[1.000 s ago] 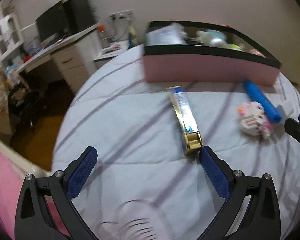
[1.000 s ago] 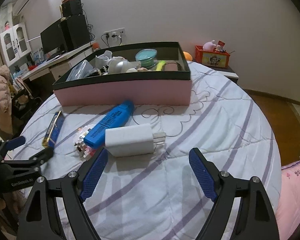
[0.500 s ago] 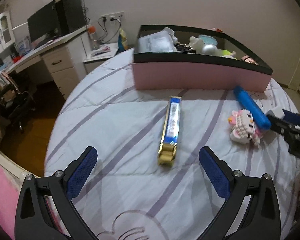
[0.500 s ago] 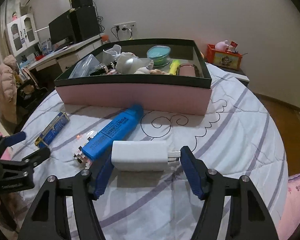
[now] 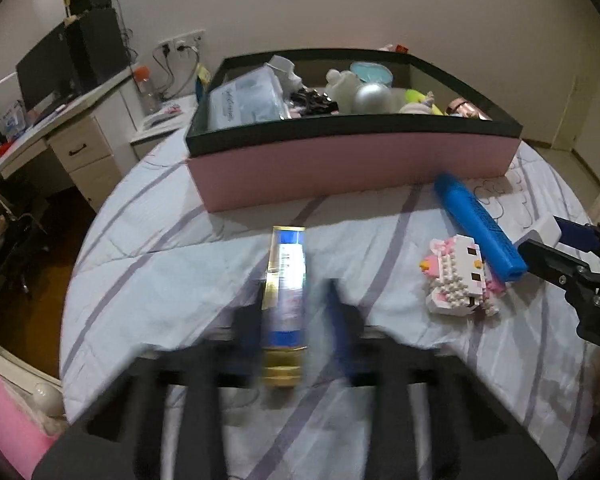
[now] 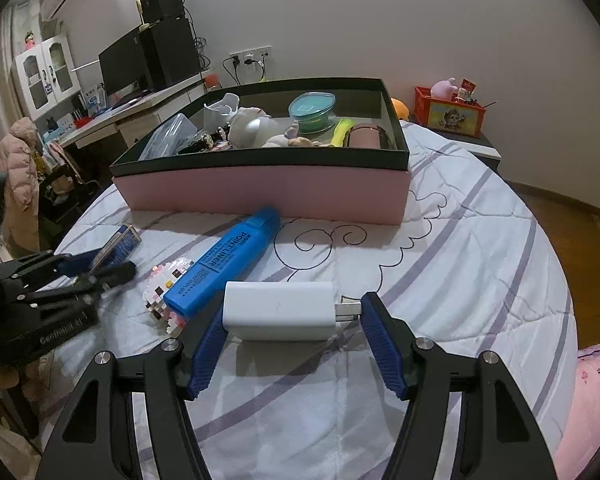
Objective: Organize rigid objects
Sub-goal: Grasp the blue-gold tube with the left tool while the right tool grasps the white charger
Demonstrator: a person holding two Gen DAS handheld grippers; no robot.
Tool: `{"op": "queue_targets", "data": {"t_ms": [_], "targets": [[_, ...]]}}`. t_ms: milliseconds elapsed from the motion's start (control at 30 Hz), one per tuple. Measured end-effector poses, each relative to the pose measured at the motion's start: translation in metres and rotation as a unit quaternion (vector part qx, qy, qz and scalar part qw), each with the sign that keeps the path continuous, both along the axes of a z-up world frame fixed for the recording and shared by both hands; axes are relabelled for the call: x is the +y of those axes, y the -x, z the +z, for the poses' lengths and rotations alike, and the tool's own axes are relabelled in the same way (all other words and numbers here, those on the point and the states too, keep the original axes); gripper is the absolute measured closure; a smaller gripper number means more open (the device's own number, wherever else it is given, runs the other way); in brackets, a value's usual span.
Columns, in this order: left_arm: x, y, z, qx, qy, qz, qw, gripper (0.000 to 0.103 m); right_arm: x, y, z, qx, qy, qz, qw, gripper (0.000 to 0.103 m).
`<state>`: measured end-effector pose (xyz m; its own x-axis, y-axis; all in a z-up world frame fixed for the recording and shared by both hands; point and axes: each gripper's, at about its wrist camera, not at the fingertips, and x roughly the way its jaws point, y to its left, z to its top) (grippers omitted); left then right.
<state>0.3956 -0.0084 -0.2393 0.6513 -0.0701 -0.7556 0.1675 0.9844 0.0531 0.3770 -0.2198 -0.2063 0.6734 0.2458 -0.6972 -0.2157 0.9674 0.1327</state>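
A blue and gold tube box (image 5: 285, 292) lies on the striped bedspread, and my left gripper (image 5: 294, 320), blurred, has its jaws close around the box's near end. My right gripper (image 6: 290, 332) is closed on a white charger (image 6: 280, 312), its fingers touching both ends. A blue highlighter (image 6: 224, 264) and a pink block figure (image 6: 162, 294) lie just left of the charger. The pink storage box (image 6: 268, 190) with a black rim stands behind, holding several items. The left gripper also shows in the right wrist view (image 6: 100, 268).
A desk with a monitor (image 6: 124, 64) stands far left. A red crate (image 6: 450, 114) sits on a side table to the right. The bed edge drops to wooden floor (image 6: 572, 236) on the right and left.
The left gripper moved forward and its jaws closed in around the tube box. The right gripper's jaws closed onto the charger's ends.
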Motion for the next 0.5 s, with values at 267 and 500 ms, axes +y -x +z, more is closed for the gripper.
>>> {"op": "queue_targets", "data": {"t_ms": [267,500], "targets": [[0.002,0.021,0.016,-0.022,0.025,-0.02,0.9992,0.088,-0.002,0.011,0.006,-0.019,-0.002,-0.011,1.0,0.036],[-0.003,0.053,0.044,-0.087,0.064,-0.021,0.9939,0.088,-0.004,0.039,0.03,-0.072,-0.01,-0.021,0.997,0.036]]}}
